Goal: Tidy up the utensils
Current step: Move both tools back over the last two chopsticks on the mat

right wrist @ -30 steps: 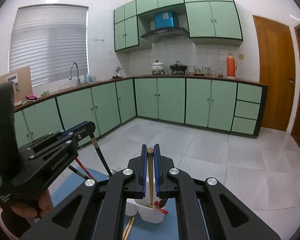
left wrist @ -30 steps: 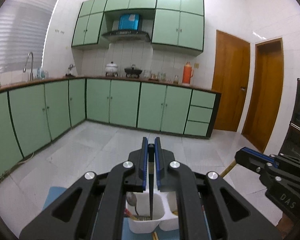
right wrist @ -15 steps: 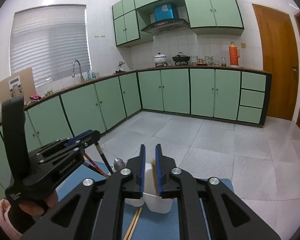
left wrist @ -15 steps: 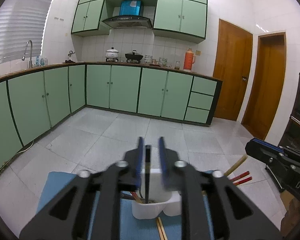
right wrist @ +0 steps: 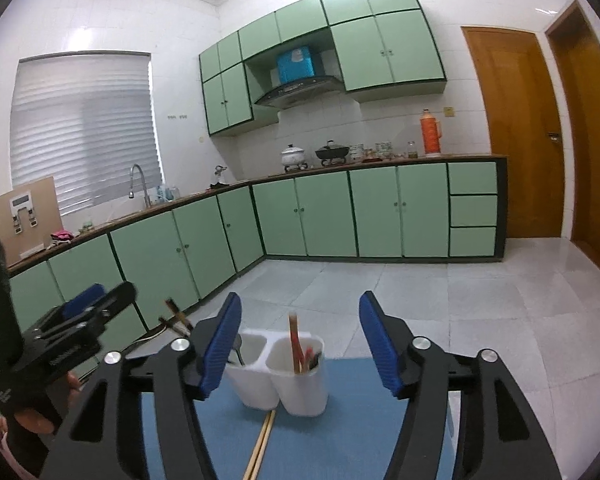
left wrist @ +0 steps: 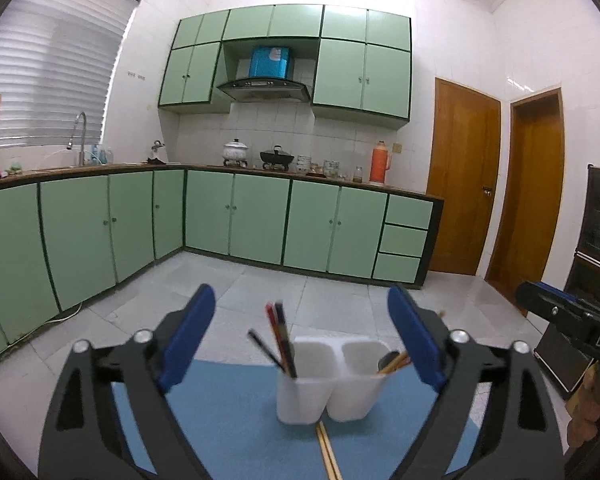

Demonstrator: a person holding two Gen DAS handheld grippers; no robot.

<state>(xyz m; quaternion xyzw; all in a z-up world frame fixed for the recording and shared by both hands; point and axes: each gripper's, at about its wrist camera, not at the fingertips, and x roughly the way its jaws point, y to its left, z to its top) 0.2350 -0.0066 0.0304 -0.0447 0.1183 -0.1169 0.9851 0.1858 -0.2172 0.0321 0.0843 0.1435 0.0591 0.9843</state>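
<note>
Chopsticks [left wrist: 327, 450] lie loose just in front of the white holder [left wrist: 332, 380]. Both grippers, left [left wrist: 300, 344] and right [right wrist: 300, 344], are opening, nothing between them. Reaching low for that pair risks knocking the light holder over.

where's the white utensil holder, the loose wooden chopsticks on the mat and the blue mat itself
white utensil holder [left wrist: 300, 396], left wrist view, front wall of its left cup
loose wooden chopsticks [right wrist: 262, 442], right wrist view, middle of the pair lying on the mat
blue mat [right wrist: 352, 440], right wrist view, bare patch right of the chopsticks
</note>
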